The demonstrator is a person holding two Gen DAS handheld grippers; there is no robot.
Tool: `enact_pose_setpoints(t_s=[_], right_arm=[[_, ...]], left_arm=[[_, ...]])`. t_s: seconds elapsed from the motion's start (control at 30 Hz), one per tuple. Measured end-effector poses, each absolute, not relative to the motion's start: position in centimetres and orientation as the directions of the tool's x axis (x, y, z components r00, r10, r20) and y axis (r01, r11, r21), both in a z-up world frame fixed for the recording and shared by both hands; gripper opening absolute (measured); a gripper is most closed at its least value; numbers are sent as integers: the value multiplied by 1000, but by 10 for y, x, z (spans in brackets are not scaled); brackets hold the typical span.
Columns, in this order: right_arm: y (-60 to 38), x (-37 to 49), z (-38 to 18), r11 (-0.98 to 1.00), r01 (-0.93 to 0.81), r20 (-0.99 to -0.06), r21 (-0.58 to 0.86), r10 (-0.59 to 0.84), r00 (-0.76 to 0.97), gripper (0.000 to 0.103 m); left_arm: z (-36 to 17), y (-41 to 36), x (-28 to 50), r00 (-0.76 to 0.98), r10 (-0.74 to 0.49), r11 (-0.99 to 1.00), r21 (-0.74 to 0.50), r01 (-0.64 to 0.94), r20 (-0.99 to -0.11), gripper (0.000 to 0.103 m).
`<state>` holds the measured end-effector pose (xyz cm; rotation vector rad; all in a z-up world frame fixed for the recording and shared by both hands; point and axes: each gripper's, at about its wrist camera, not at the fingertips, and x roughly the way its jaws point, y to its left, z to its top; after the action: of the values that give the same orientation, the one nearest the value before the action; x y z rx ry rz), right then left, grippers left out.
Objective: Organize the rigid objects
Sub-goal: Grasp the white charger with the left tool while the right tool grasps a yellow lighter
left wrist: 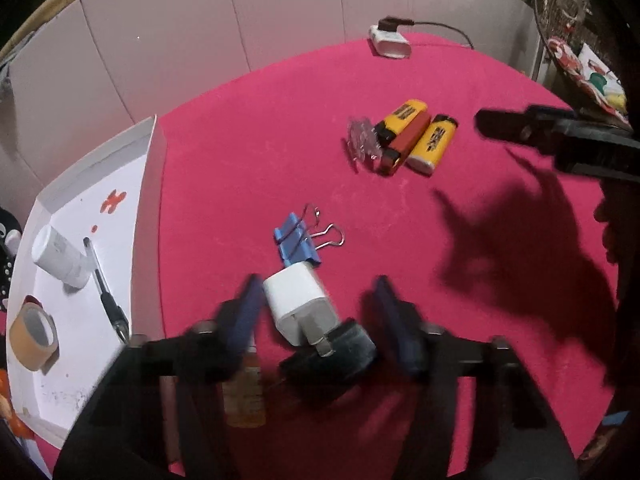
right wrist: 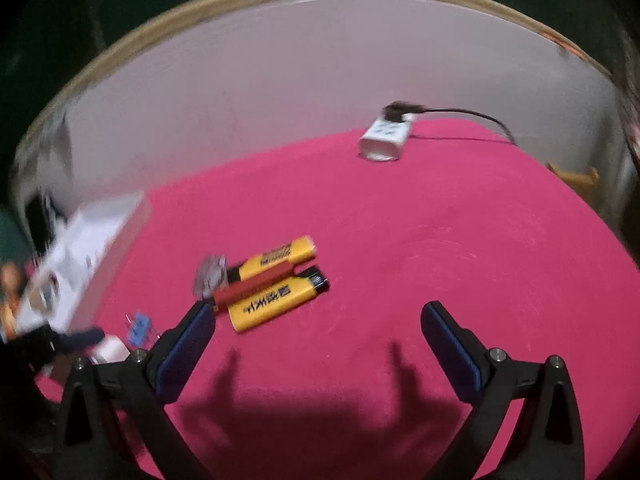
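Observation:
On the pink cloth, a white plug adapter [left wrist: 298, 302] lies between the open fingers of my left gripper [left wrist: 318, 312], next to a black object [left wrist: 344, 354]. A blue binder clip [left wrist: 298, 242] lies just beyond it. Two yellow lighters and a red one [left wrist: 416, 138] lie together farther off, with a clear plastic piece [left wrist: 362, 138] beside them. My right gripper [right wrist: 316, 344] is open and empty, just short of the lighters [right wrist: 276, 284]. It also shows at the right in the left wrist view [left wrist: 516, 128].
A white tray [left wrist: 148, 184] at the left holds a white bottle [left wrist: 60, 258], a pen [left wrist: 104, 288] and a roll of brown tape [left wrist: 34, 334]. A white power strip [left wrist: 390, 42] with a black cable sits at the far edge by the white wall.

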<state>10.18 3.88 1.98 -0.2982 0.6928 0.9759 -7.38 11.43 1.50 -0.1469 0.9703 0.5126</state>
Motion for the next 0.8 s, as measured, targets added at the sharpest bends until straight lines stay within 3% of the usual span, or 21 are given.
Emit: enact_pose_setpoints(t_s=[0.03,0.13,0.47,0.5,0.53,0.57,0.8], right_arm=[[47,102,16,516,-856,-670,33,647,364,103],[65,106,7,462,-887,-700,-26,625,346,103],[101,104,-13,338,-939,-768,-60,585,260,102],[99,105,-13,342,-939,-772,-46,585,251,99],[96,104,-12,346,-937,-766,-44,590,254,85],[92,104,-9,348,-937,-758,-37,602,253,82],[46,96,3,399,-916,-724,47,645,244,82]], left_arm=[[14,117,-74,462,337,873,88,-480,-820,34],[15,120,-79,483,308,876,46,-481,-819,27],[19,127,-94,512,276,869,-16,-494,-813,25],[19,128,-96,516,275,870,-19,-494,-811,25],[19,129,-92,519,275,870,-21,-493,-810,25],[19,129,-92,521,275,870,-22,-493,-808,25],[28,126,-100,556,290,868,-31,-496,-779,25]])
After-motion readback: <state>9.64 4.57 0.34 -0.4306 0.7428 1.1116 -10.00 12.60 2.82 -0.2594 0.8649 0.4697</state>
